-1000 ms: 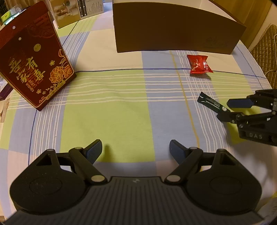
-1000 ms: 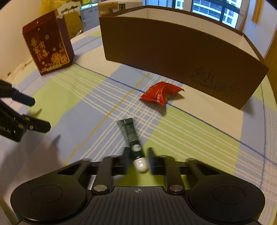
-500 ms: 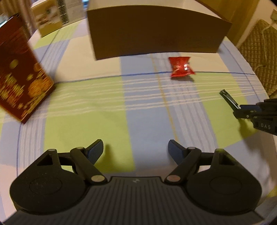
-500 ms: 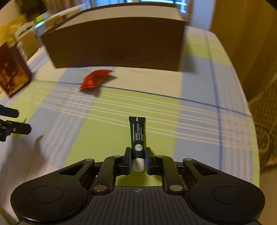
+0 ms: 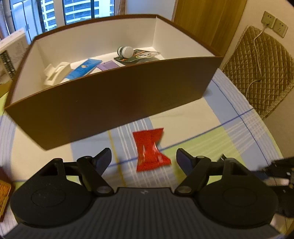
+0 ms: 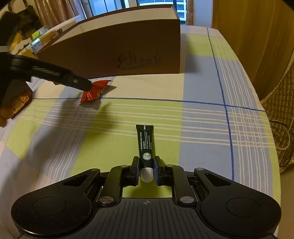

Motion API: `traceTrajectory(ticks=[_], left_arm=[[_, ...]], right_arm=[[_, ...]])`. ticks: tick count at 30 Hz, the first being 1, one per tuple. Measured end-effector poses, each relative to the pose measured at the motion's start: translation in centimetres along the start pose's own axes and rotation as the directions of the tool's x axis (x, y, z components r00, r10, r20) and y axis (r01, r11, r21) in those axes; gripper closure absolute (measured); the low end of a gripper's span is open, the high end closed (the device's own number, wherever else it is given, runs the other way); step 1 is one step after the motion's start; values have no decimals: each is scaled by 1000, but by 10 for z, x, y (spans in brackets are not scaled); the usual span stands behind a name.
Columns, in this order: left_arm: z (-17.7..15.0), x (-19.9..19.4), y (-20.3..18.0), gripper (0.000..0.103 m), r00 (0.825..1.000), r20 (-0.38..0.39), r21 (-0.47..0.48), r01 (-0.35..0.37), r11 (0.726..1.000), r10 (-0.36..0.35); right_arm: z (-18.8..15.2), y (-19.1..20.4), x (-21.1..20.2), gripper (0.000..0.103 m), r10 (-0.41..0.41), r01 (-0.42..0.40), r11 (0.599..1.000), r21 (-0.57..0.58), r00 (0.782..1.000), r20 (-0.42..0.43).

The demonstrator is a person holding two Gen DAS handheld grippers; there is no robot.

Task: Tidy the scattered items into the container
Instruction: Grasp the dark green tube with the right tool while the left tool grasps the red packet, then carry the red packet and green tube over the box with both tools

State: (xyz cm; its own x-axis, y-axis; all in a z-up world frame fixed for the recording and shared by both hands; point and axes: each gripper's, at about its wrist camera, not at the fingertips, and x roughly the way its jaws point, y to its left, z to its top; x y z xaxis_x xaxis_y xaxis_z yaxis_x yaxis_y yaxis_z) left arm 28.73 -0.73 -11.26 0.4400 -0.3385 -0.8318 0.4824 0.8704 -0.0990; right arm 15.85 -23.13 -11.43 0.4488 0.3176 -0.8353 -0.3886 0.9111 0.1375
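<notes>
Gripping a dark green tube (image 6: 145,145) (print too small), right tool (image 6: 146,172).

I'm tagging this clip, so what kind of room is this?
Probably a home dining or living room in a high-rise flat: a table under a checked cloth, a padded chair by a wall socket, and apartment towers through the window.

Left gripper (image 5: 143,158) jaws closing, red packet (image 5: 150,149) between, untouched. Brown box (image 5: 117,99) just beyond, holding bulb (image 5: 125,51), blue leaflet (image 5: 83,69), white clip (image 5: 55,75).
</notes>
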Motion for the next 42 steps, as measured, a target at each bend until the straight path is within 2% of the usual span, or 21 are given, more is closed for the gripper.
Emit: traceTrajectory(ticks=[4,9,13,18,22,29,37,42], left_arm=[[5,24,1,45,999,-41,-4,12,1000,-12],[-5,36,-1,74,998,-56,35,3,999,-1],[-16,28,3,76,998,-63,30,25,999,-23],[-40,7,1,77,998,-63,66,3,998,1],[-57,-18,5,78,998,-53,32,17,999,-16],[-77,-45,2,78,999,-33,2,-3,1000,3],[-99,-41,-9,78,996,-90,-5,0,1000,0],[-102,-37,-10,74,993,-114,-1,5,1000,-5]], right_arm=[[0,0,0,85,0,0,1000,6,1000,6],[-1,0,0,85,2,-2,1000,12,1000,8],[-1,2,1,85,-7,7,1000,-9,1000,6],[-2,8,1,85,-25,26,998,-53,1000,5],[-1,12,2,85,-42,42,995,-88,999,-3],[4,20,8,85,-68,64,989,-136,997,-28],[5,21,9,85,-67,62,987,-149,997,-32],[5,22,9,85,-62,57,986,-158,998,-30]])
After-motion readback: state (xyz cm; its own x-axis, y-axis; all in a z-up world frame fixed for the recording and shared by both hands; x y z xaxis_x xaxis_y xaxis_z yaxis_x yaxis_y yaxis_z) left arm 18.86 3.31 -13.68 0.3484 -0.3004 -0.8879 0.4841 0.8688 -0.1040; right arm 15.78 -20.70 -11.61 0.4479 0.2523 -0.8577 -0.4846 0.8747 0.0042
